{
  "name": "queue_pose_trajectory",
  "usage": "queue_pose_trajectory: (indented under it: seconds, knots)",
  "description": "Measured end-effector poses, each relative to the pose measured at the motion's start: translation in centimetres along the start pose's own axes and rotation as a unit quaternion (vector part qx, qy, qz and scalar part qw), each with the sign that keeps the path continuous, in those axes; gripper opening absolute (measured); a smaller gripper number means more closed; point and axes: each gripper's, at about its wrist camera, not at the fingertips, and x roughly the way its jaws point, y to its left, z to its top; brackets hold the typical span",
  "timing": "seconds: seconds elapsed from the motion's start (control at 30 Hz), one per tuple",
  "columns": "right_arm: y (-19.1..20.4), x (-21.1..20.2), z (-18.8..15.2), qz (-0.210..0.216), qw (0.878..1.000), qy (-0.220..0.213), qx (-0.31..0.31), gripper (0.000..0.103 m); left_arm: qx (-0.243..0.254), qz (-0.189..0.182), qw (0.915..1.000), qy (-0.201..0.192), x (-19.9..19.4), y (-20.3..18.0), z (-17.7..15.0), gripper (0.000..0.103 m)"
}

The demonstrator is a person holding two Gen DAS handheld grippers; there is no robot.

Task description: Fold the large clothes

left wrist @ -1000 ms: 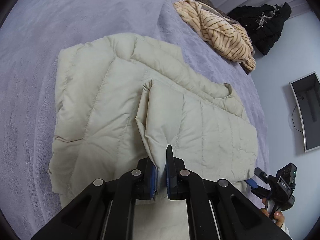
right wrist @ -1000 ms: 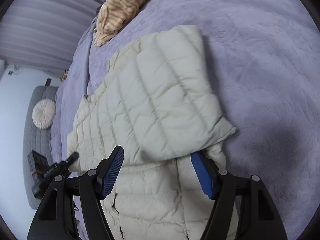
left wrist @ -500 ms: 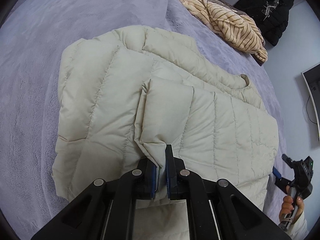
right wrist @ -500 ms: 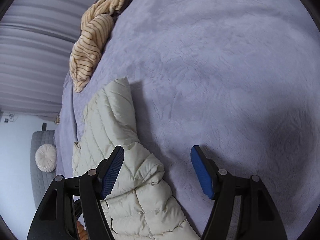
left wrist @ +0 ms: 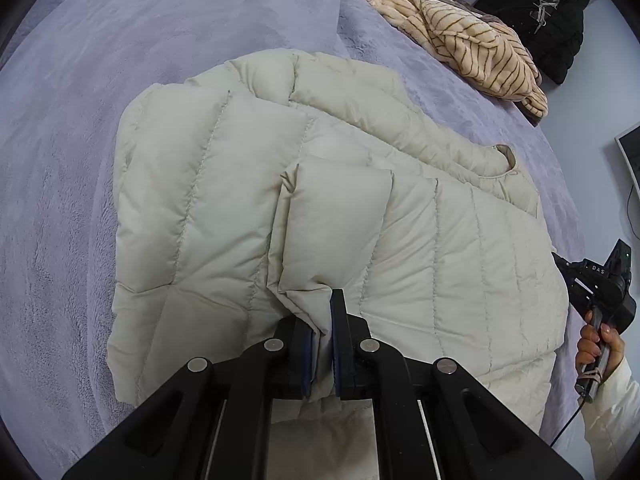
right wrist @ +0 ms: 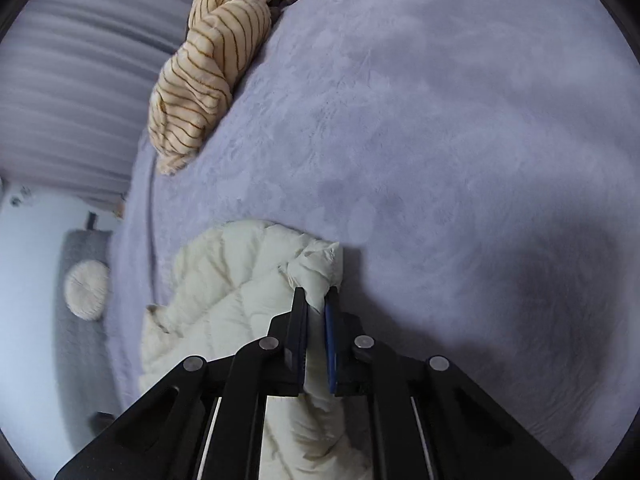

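Garment: a cream quilted puffer jacket (left wrist: 248,208) lies spread on the lilac plush bed cover (left wrist: 120,40), near the bed's front edge, with its collar toward the right of the left wrist view.
Folds made: one padded panel, probably a sleeve or side flap, already lies doubled over the jacket's body, its edge showing as a raised step across the quilting.
Left tongs: the left tongs (left wrist: 322,344) are pressed together on a pleat of the jacket's near hem, fabric bunched between the blue pads.
Right tongs: the right tongs (right wrist: 316,320) are closing, and a twisted corner of the jacket (right wrist: 240,292) sits between them, pinched into a small knot just above the tips; the pads appear to press on it.
Right hand: in the left wrist view the person's hand (left wrist: 598,344) in a cream sleeve grips the handle at the jacket's right edge.
Stage: judged as mid-fold; both ends of the near edge are gripped, which suggests the next fold is about to be carried over.
Left to do: the jacket is still broad and puffy, so at least one further fold and some flattening seem needed.
Other laundry: a tan striped fleece garment (left wrist: 472,44) and a black padded coat (left wrist: 548,20) lie unfolded at the far end.
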Motion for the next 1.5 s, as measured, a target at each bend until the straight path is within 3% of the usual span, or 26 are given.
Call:
queue_pose_trajectory:
  seconds: [0.13,0.27,0.4,0.5,0.57,0.63,0.7,0.8,1.07,1.27,1.5]
  knots:
    - [-0.9,1.2,0.9,-0.047,0.999,0.001,-0.009,0.008,0.023,0.019,0.9995,-0.001,0.4,-1.6,-0.1,0.009]
    - [-1.2,-1.0,0.1,-0.077,0.997,-0.023,0.002,0.008,0.02,0.016,0.9997,0.0,0.4,-1.5,0.0,0.009]
    - [-0.2,-4.4,-2.0,-0.041,0.998,-0.04,-0.012,0.008,0.023,0.016,0.9996,-0.001,0.4,-1.5,-0.1,0.009]
    - [1.8,-5.0,-4.8,-0.007,0.997,-0.013,-0.072,0.008,0.024,0.018,0.9995,-0.002,0.4,-1.5,-0.2,0.009]
    - [2.9,-3.7,-6.6,-0.017,0.993,0.011,-0.117,0.008,0.023,0.016,0.9996,-0.003,0.4,-1.5,-0.2,0.009]
    - [2.9,-1.6,-7.7,-0.061,0.988,0.032,-0.141,0.007,0.022,0.011,0.9997,-0.003,0.4,-1.3,-0.2,0.009]
    - [1.6,0.0,-8.4,-0.081,0.986,0.04,-0.137,0.003,0.019,0.002,0.9998,-0.001,0.2,-0.9,-0.2,0.01]
    - [0.4,0.3,-8.4,-0.075,0.989,0.032,-0.121,0.003,0.018,0.0,0.9998,-0.007,-0.6,0.0,-0.2,0.01]
    - [1.0,-0.1,-8.5,-0.096,0.986,0.037,-0.131,0.003,-0.014,0.055,0.9981,-0.023,-3.2,3.8,-0.2,0.009]
    - [2.8,-1.3,-8.7,-0.095,0.986,0.03,-0.131,0.004,0.014,0.078,0.9964,-0.031,-5.1,3.5,-1.4,0.01]
    - [4.2,-3.5,-10.1,-0.085,0.988,0.036,-0.123,0.009,0.032,0.096,0.9948,-0.01,-6.2,2.6,-3.8,0.01]
